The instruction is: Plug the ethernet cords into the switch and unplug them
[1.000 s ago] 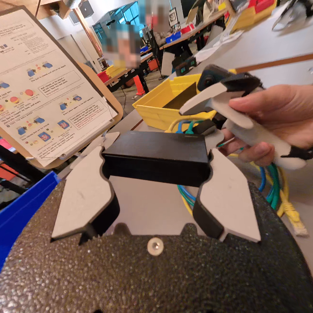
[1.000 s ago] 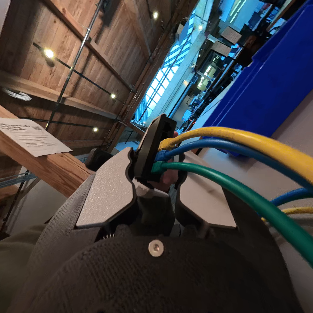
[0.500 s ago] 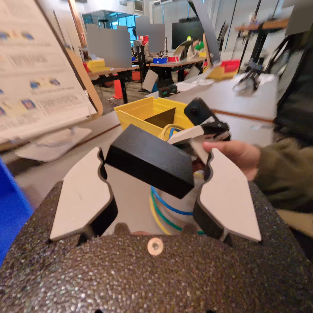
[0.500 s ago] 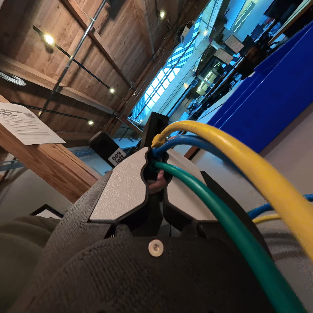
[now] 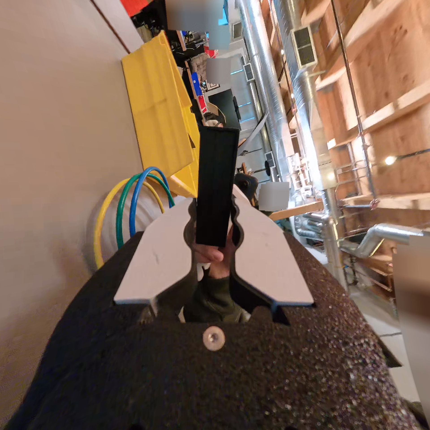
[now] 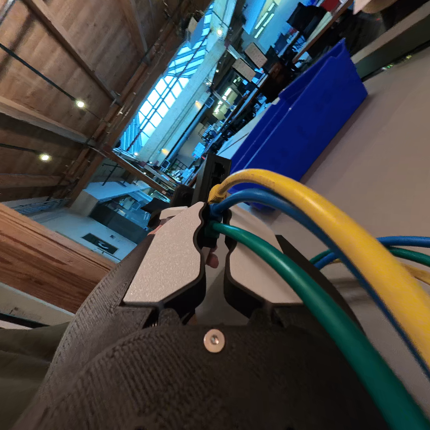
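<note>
The left gripper, earlier spread wide, now pinches the switch edge-on; right gripper clamps the green plug.

beige table, yellow bin, blue bin

Wooden ceiling beams with small round lights ran beside silver ducts, tall windows glowed blue, and yellow and blue bins sat on the grey table.
</note>
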Available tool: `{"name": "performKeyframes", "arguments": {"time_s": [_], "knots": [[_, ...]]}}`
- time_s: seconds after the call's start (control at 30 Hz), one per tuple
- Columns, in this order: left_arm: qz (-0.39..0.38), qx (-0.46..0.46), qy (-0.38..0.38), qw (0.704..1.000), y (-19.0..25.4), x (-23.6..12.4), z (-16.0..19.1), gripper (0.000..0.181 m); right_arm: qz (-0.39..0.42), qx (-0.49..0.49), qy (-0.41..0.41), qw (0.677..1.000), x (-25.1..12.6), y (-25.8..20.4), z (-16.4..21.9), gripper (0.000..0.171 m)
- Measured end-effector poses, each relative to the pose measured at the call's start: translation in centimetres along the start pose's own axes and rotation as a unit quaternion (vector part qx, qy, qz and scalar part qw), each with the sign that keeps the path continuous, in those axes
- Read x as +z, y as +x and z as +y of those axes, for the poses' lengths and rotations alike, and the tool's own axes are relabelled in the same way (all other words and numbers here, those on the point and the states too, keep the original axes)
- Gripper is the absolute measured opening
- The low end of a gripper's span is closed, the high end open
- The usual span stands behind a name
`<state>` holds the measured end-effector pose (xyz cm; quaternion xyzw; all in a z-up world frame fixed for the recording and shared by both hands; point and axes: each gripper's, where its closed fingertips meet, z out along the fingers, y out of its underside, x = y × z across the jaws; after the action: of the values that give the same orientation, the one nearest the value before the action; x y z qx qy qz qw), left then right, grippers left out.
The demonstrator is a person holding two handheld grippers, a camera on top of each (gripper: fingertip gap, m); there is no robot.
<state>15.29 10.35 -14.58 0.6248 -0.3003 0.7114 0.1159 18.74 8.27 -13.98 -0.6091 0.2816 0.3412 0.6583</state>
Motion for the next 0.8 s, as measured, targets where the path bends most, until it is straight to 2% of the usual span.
{"name": "performKeyframes", "arguments": {"time_s": [0.23,0.3,0.33,0.43,0.53,0.6,0.67,0.73,0.8], "knots": [[0.013,-0.037,0.012,0.999,-1.9,1.3,-0.2,0.026,0.016,0.018,0.004,1.0,-0.6,1.9,-0.2,0.012],[0.032,-0.087,0.032,0.995,-1.8,1.6,-0.5,0.026,0.001,0.002,-0.014,1.0,-0.7,1.6,0.0,0.022],[0.038,-0.097,0.05,0.993,-1.8,1.6,-0.9,0.026,0.007,-0.006,-0.036,0.999,-0.8,1.8,0.5,0.035],[0.04,-0.1,0.089,0.99,-1.9,1.1,-2.3,0.026,0.018,-0.074,-0.064,0.995,-1.6,1.1,1.5,0.05],[0.045,-0.109,0.087,0.989,-2.1,1.0,-2.6,0.026,0.051,-0.168,-0.069,0.982,-2.2,0.5,2.8,0.049],[0.053,-0.11,0.082,0.989,-1.9,1.1,-2.5,0.026,0.102,-0.217,-0.067,0.968,-2.3,0.8,3.6,0.05],[0.058,-0.108,0.081,0.989,-1.8,1.2,-2.4,0.026,0.128,-0.191,-0.058,0.971,-2.2,1.3,4.4,0.048],[0.063,-0.101,0.086,0.989,-1.7,1.1,-2.5,0.026,0.11,-0.075,-0.012,0.991,-1.9,1.2,4.0,0.051],[0.061,-0.1,0.101,0.988,-1.9,0.8,-2.7,0.026,0.054,0.032,0.066,0.996,-1.7,0.3,2.8,0.04]]}}
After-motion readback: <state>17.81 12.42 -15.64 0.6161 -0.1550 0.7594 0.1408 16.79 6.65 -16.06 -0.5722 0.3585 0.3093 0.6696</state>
